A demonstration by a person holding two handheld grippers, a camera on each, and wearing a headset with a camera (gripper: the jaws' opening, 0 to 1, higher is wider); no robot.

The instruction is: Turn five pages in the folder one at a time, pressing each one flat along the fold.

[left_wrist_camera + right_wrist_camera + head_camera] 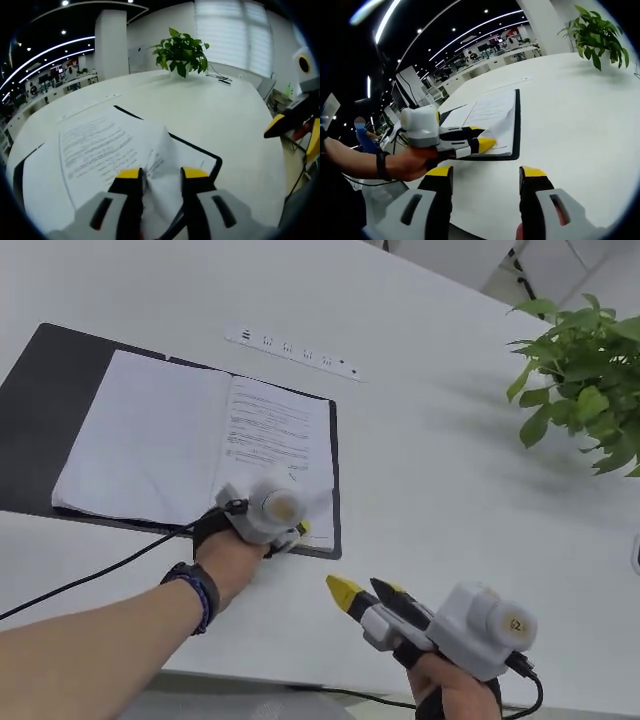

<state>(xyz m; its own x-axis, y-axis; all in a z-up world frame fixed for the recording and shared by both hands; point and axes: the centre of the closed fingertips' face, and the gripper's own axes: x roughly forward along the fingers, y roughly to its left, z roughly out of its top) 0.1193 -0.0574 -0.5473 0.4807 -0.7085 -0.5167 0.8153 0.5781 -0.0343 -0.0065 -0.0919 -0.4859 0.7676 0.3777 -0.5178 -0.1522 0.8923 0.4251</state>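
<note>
The white counter [440, 470] sits in a wide open-plan office, with strip lights [470, 32] across a dark ceiling. Nearest the person, the right gripper [362, 592] hovers over bare counter, its jaws spread apart with nothing between them. The right gripper view shows the gap plainly.

Just beyond it, the left gripper [162, 174] is clenched on the lower right corner of a printed page [159, 150], and the paper buckles up between the yellow tips. That page belongs to the black folder [50, 380], which lies open and flat on the counter with a blank sheet [150, 430] on its left side.

Farther off lie a white power strip [295, 350] and, to the right, a leafy potted plant [585, 380].

The left gripper view takes in the right gripper at its right edge. The right gripper view catches the left gripper and the hand [410, 162] holding it — with distant desks [505, 54] behind.
</note>
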